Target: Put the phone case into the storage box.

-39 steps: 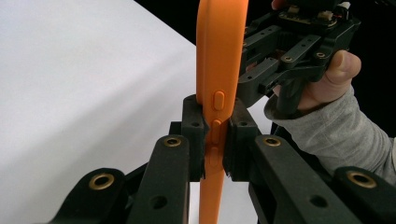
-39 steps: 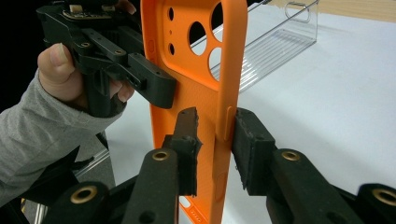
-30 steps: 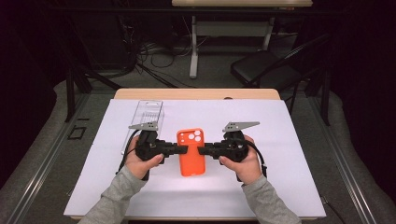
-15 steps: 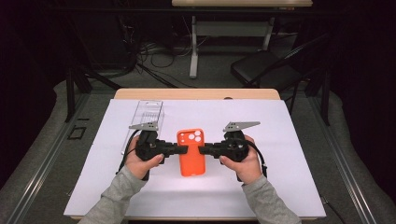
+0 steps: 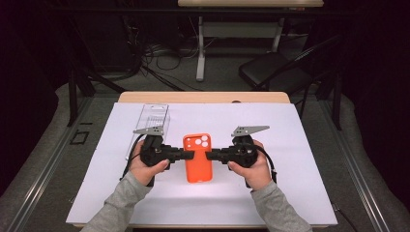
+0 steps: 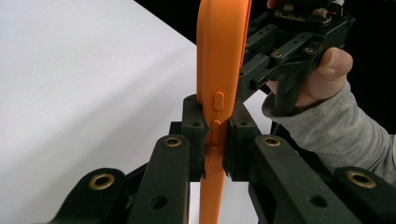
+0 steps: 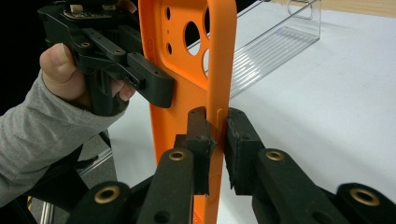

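Note:
An orange phone case [image 5: 198, 159] with camera cut-outs hangs just above the white sheet [image 5: 300, 159], held from both sides. My left gripper [image 5: 189, 154] is shut on its left edge; in the left gripper view the pads [image 6: 194, 126] squeeze the rim [image 6: 219, 46] by the side buttons. My right gripper [image 5: 209, 155] grips the opposite edge. Its jaws have just been closing, and in the right gripper view [image 7: 218, 135] the case's rim [image 7: 187, 93] is pinched between them. The left gripper [image 7: 154, 79] shows beyond the case there.
A clear plastic box [image 5: 152, 121] lies on the sheet just behind my left hand, and also appears in the right gripper view [image 7: 275, 42]. The wooden table edge [image 5: 203, 96] runs along the back. A black chair [image 5: 270, 72] stands on the floor beyond.

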The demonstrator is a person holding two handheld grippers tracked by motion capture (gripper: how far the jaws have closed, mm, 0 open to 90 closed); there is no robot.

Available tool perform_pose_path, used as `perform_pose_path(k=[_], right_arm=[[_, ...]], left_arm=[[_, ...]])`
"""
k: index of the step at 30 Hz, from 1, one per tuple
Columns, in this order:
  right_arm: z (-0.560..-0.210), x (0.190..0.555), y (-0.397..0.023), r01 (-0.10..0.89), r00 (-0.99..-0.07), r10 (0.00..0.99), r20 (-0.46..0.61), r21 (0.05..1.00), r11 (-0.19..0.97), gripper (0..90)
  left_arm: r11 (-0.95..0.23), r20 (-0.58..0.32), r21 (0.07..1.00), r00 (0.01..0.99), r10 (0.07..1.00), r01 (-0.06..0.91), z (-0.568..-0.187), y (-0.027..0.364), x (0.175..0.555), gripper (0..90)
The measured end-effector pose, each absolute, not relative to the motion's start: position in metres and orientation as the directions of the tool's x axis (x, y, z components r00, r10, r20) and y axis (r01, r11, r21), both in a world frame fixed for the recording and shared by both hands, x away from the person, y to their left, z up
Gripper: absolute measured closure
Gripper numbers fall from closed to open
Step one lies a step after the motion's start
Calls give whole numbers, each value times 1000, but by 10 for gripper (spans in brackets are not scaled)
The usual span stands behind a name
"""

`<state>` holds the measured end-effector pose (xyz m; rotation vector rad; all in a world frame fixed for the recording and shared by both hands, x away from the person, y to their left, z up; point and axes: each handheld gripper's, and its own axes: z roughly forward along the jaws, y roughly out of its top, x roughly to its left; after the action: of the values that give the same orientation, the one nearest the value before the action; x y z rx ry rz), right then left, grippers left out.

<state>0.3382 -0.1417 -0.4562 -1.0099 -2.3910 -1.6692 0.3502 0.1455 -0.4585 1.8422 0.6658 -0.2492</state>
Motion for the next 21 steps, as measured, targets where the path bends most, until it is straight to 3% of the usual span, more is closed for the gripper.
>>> perform_pose_path(k=[21], right_arm=[[-458, 340, -144, 538, -787, 465, 406, 820, 195, 822]], left_arm=[[-234, -475, 799, 820, 321, 554, -459, 145, 350, 811]])
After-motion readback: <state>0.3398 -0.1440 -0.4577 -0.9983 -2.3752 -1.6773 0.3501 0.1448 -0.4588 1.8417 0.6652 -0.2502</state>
